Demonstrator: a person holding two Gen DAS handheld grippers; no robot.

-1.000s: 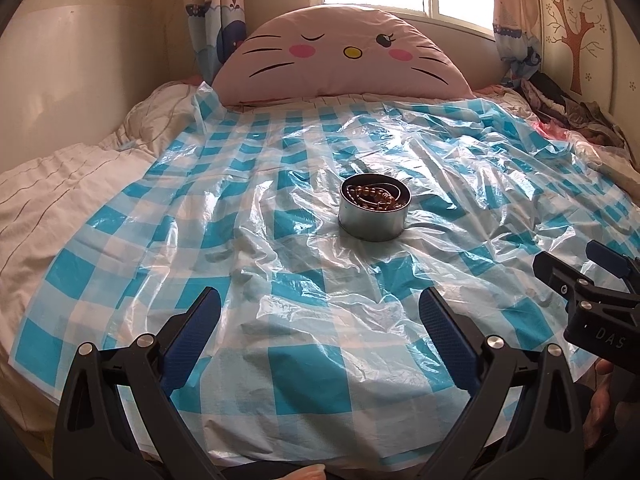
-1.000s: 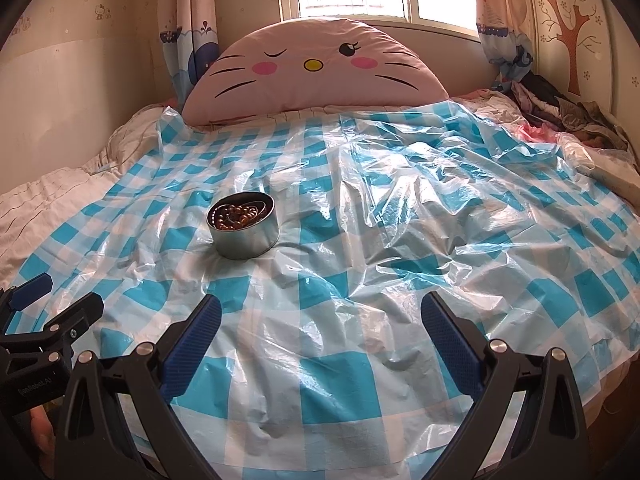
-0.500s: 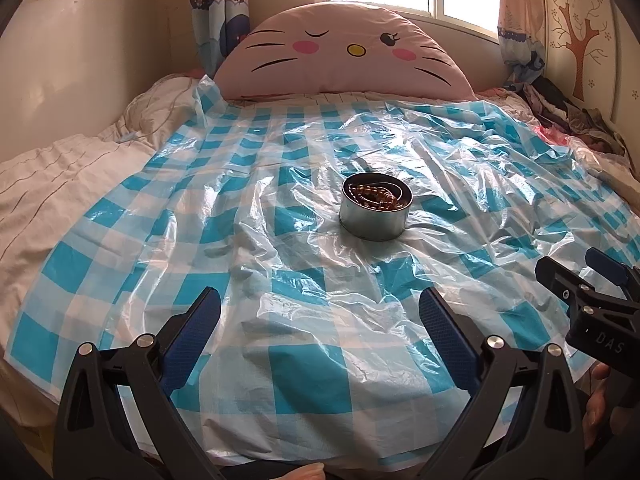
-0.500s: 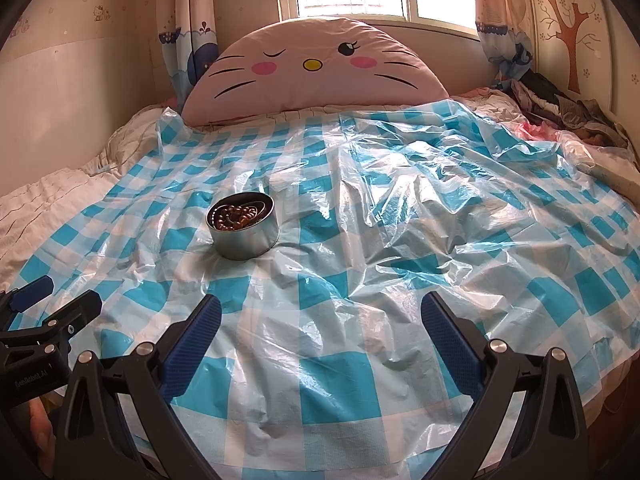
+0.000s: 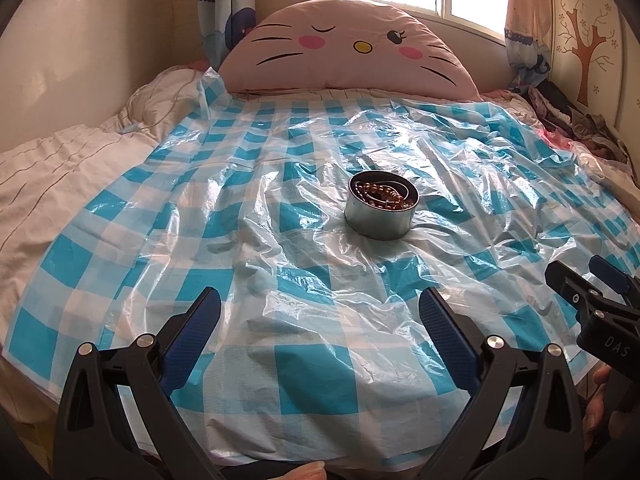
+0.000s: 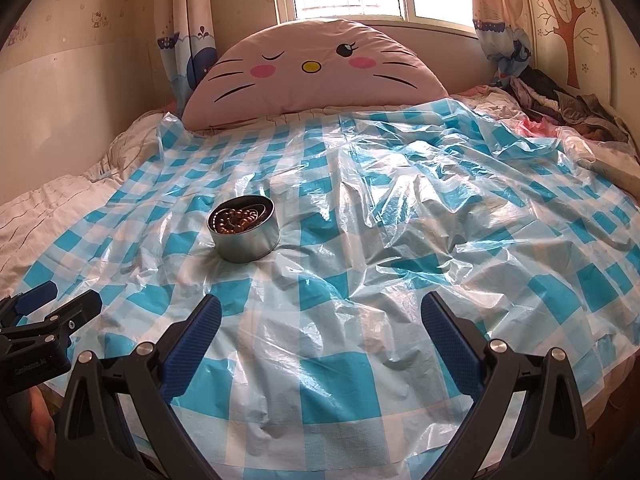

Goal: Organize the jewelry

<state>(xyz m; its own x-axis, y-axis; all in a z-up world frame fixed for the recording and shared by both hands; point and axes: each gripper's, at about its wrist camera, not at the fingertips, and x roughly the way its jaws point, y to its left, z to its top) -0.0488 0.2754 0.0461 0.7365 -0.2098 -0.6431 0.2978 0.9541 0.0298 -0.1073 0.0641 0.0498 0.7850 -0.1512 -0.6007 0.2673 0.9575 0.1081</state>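
On checked plastic sheet (image 5: 248, 208): round tin (image 5: 380, 216), bead jewelry (image 5: 382, 196) inside, kept together. Left gripper (image 5: 320, 320) and right gripper (image 6: 320, 320) near tin, well back, jaws wide, holding nothing. Job looks done.

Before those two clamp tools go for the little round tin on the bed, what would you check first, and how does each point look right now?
1. Left gripper jaws wide apart, nothing between them: ok.
2. Right gripper jaws wide apart, empty: ok.
3. Tin upright and uncovered on the checked plastic sheet: ok.
4. Beaded jewelry lying inside the tin, none seen on the sheet: ok.
5. Path from either gripper to the tin free of objects: ok.
6. Footing under the tin firm: cannot tell; the sheet is wrinkled over soft bedding.
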